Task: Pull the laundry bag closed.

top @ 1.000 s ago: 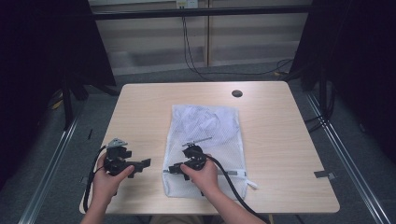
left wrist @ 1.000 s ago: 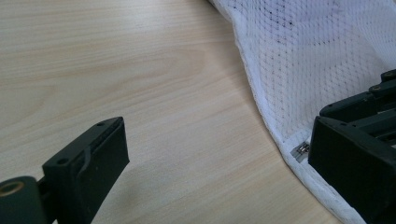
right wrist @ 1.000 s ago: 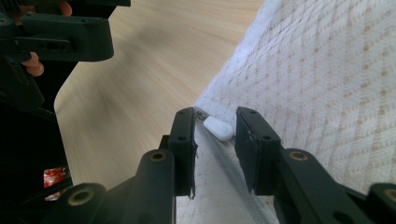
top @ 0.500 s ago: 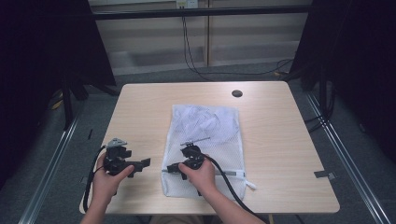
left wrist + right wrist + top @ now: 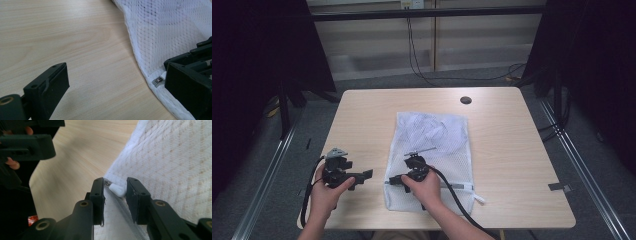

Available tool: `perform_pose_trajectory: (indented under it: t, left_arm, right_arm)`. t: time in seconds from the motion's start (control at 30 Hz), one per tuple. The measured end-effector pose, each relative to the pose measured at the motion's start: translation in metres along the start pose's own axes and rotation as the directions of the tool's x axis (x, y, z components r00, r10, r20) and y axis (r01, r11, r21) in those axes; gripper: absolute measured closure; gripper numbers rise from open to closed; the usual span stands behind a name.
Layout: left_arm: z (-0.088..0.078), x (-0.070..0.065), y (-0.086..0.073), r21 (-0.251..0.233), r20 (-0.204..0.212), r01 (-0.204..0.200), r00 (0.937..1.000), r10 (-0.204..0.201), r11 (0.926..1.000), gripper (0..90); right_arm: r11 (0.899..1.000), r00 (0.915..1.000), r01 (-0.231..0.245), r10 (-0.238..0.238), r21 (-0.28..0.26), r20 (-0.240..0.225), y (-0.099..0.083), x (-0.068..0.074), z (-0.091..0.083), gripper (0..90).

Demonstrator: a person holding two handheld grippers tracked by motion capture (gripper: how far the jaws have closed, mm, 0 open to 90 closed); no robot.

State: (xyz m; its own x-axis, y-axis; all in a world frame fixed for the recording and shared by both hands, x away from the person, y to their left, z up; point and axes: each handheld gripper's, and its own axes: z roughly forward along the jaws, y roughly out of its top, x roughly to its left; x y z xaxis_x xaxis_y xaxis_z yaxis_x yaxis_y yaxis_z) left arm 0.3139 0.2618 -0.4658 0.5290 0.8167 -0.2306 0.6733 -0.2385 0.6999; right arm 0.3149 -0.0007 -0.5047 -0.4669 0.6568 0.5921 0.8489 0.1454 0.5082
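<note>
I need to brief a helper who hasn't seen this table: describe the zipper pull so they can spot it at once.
On the wooden table lies a white mesh bag. Follow its zipper, near the edge closest to the person, to its left end, between the right gripper jaws. The zipper pull is the small smooth white tab there, unlike the netted fabric around it.

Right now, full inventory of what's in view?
mesh laundry bag: one, white, flat on the table's middle, near end toward the person
zipper pull: one, white, at the bag's near left corner, between the right gripper's jaws, not clamped
table: one, light wood, with a dark round grommet near its far edge
tape piece: one, grey, on the table's right edge
cables: several, black, on the floor behind the table
left gripper: one, black, open, over bare table left of the bag
right gripper: one, black, jaws astride the zipper pull
</note>
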Motion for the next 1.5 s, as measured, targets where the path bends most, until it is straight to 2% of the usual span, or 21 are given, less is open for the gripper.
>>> perform_pose_trajectory:
  t: [0.17,0.2,0.37,0.57,0.73,0.8,0.97,1.13,1.23,1.3,1.33,1.37,1.4,1.43,1.47,1.5]
  left_arm:
    - [-0.001,0.0,0.0,0.002,0.002,0.002,1.0,-0.002,1.0,5.1]
    - [0.0,0.0,0.0,0.003,-0.002,0.0,1.0,0.0,1.0,5.1]
    - [0.0,0.0,0.0,0.001,-0.001,0.0,1.0,0.0,1.0,5.1]
    - [-0.001,0.0,0.0,0.006,-0.003,-0.004,1.0,0.004,1.0,5.2]
    - [-0.001,0.0,0.0,0.008,-0.002,-0.005,1.0,0.005,1.0,5.2]
    - [0.0,0.0,0.0,0.002,-0.001,0.005,1.0,-0.005,1.0,5.2]
    - [-0.001,0.001,-0.001,0.005,0.004,0.008,1.0,-0.008,1.0,5.9]
    - [-0.002,-0.001,-0.001,0.017,0.041,0.008,0.9991,-0.008,0.9998,7.1]
    - [0.0,-0.006,-0.001,0.028,0.088,0.008,0.996,-0.01,0.9996,5.2]
    - [0.001,-0.007,-0.001,0.029,0.098,0.013,0.9951,-0.016,0.9995,3.9]
    - [0.002,-0.009,-0.001,0.032,0.113,0.013,0.9935,-0.017,0.9994,3.3]
    - [0.004,-0.012,0.0,0.033,0.15,0.034,0.988,-0.039,0.9989,2.8]
    - [0.004,-0.012,0.0,0.033,0.15,0.034,0.988,-0.039,0.9989,2.4]
    - [0.005,-0.016,0.0,0.043,0.176,0.039,0.9834,-0.046,0.9983,1.9]
    - [0.005,-0.016,0.0,0.043,0.176,0.039,0.9834,-0.046,0.9983,1.7]
    - [0.008,-0.018,0.0,0.054,0.193,0.038,0.9799,-0.048,0.9978,1.6]
  right_arm:
    - [1.0,0.9995,-0.018,0.017,-0.016,-0.026,0.002,0.002,-0.002,71.9]
    - [0.999,0.999,-0.012,0.011,-0.035,-0.043,0.003,0.002,-0.004,72.8]
    - [0.999,0.9986,-0.014,0.013,-0.032,-0.051,0.004,0.006,-0.004,74.4]
    - [0.999,0.9992,-0.03,0.029,-0.016,-0.028,0.004,0.007,0.002,75.5]
    - [1.0,0.9994,-0.023,0.023,-0.014,-0.025,0.006,0.005,0.007,77.9]
    - [0.999,0.9987,-0.043,0.043,0.006,-0.029,0.006,0.006,0.009,79.2]
    - [0.999,0.9993,-0.037,0.038,0.029,-0.002,0.008,0.007,0.014,84.0]
    - [0.999,0.9989,-0.047,0.047,0.026,-0.004,0.011,0.006,0.009,86.0]
    - [0.999,0.9986,-0.052,0.052,0.012,-0.013,0.014,0.006,-0.001,87.1]
    - [0.999,0.9984,-0.051,0.051,-0.001,-0.023,0.016,0.006,-0.006,87.2]
    - [0.999,0.9983,-0.054,0.054,-0.005,-0.024,0.016,0.006,-0.009,87.2]
    - [0.999,0.9985,-0.048,0.048,-0.01,-0.025,0.017,0.006,-0.011,87.2]
    - [0.999,0.9985,-0.05,0.05,-0.012,-0.023,0.017,0.007,-0.013,87.2]
    - [0.998,0.9981,-0.056,0.055,-0.014,-0.025,0.018,0.007,-0.016,87.2]
    - [0.998,0.9982,-0.053,0.052,-0.019,-0.028,0.018,0.007,-0.018,87.2]
    - [0.998,0.9984,-0.05,0.05,-0.025,-0.028,0.018,0.008,-0.019,87.2]
